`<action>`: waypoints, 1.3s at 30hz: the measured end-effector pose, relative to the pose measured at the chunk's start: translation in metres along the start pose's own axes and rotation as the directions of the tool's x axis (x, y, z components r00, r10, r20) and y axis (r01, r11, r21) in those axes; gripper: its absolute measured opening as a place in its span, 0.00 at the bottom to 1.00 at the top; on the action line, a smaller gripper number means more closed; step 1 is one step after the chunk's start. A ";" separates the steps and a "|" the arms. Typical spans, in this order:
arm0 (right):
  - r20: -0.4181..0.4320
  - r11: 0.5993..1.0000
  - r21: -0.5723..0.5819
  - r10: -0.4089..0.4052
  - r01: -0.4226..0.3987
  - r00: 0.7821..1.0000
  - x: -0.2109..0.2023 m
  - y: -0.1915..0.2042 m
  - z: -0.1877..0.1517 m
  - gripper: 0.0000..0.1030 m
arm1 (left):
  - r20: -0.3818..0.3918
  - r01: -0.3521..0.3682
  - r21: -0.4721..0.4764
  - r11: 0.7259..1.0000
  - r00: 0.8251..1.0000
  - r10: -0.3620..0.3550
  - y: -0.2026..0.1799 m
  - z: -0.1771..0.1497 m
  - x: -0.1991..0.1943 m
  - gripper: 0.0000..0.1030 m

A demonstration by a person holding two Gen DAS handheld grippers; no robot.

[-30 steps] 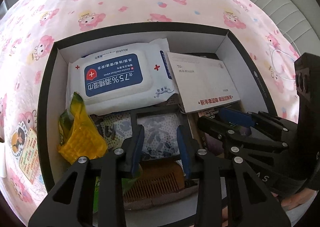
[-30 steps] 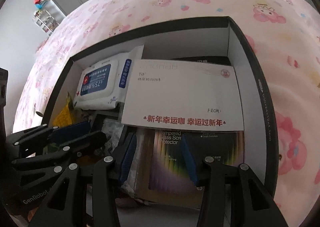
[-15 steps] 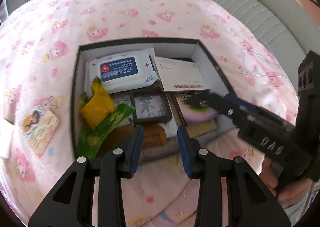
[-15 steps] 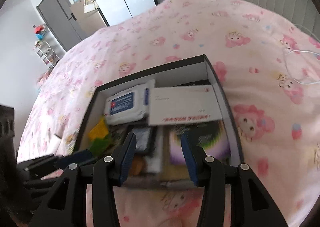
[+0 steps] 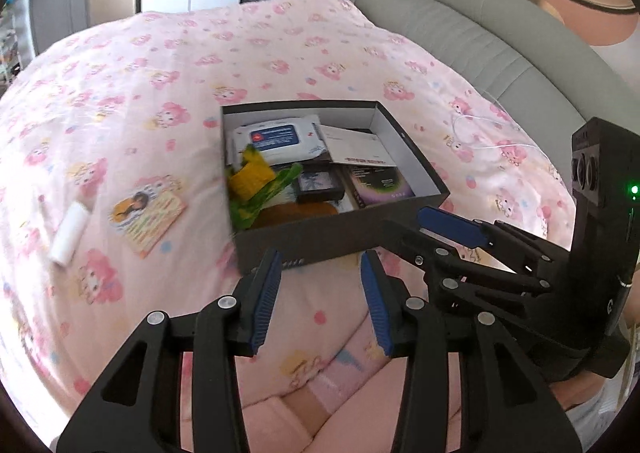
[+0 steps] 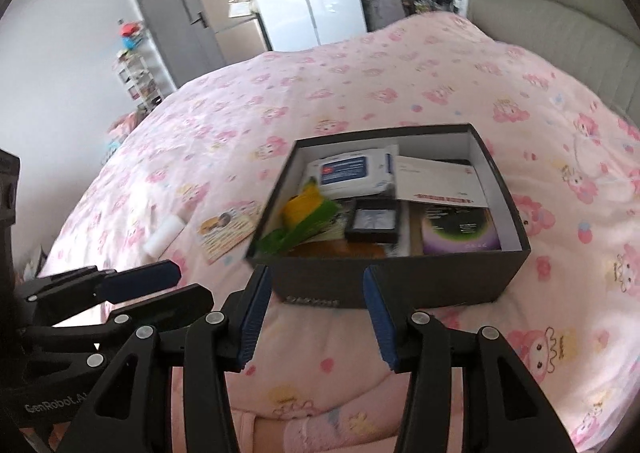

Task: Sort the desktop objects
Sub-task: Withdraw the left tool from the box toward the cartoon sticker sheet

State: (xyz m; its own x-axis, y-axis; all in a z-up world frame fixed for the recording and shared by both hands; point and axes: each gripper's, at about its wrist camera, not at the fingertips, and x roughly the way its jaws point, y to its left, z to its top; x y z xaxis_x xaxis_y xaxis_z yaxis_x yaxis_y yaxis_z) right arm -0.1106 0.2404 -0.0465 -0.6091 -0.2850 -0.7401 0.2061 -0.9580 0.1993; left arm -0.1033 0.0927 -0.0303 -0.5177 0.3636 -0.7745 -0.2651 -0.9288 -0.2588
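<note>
A bedroom, a bed [image 5: 168, 65] under a pink cartoon-print sheet, a grey padded headboard [image 5: 472, 33] on the far right. On the sheet sits a dark box [image 5: 344, 237], lid off, already packed: a wipes pack [image 5: 276, 137] at the far end, an envelope [image 5: 356, 149] to its right, a yellow-green wrapper [image 5: 256, 181] by the left wall, a small black case [image 5: 318, 185] in the middle.

We hold both claws on the near side of the box, neither one over it. Our left claw [image 5: 320, 297] stands wide open and carries nothing. Our right claw [image 6: 316, 313] is likewise spread and carries nothing.

Two things lie loose on the sheet, left of the box: a printed card [image 5: 150, 215] just beside its left wall, and a white tube [image 5: 70, 233] further left, near the card but apart from it. From the left claw both lie off to the far left; from the right claw they lie further still, with the left claw between. We judge the left claw the nearer for either.

The tube's long axis runs near-left to far-right, slanting towards the box, so a claw would want to close across it. The card lies flat, tilted cornerwise, and looks the harder to lift off soft bedding.
</note>
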 end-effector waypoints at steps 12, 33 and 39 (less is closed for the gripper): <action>-0.039 0.990 -0.116 0.076 -0.080 0.996 0.004 0.072 -0.015 0.43 | 0.044 -0.048 -0.083 0.995 0.998 0.052 0.053 -0.043 -0.046 0.41; -0.157 0.957 -0.247 0.117 -0.154 0.981 0.087 0.146 0.018 0.43 | 0.056 -0.062 -0.276 0.959 0.995 0.080 0.166 -0.032 -0.024 0.40; -0.182 0.954 -0.260 0.100 -0.146 0.978 0.127 0.149 0.044 0.43 | 0.060 -0.035 -0.342 0.939 0.996 0.059 0.201 -0.013 0.002 0.40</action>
State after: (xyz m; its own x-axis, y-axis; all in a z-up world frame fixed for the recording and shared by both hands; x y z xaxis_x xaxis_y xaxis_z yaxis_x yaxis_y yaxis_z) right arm -0.1909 0.0600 -0.0822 -0.4353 -0.3691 -0.8211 0.4849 -0.8646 0.1316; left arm -0.1469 -0.0937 -0.0919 -0.5803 0.3116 -0.7525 0.0474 -0.9094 -0.4131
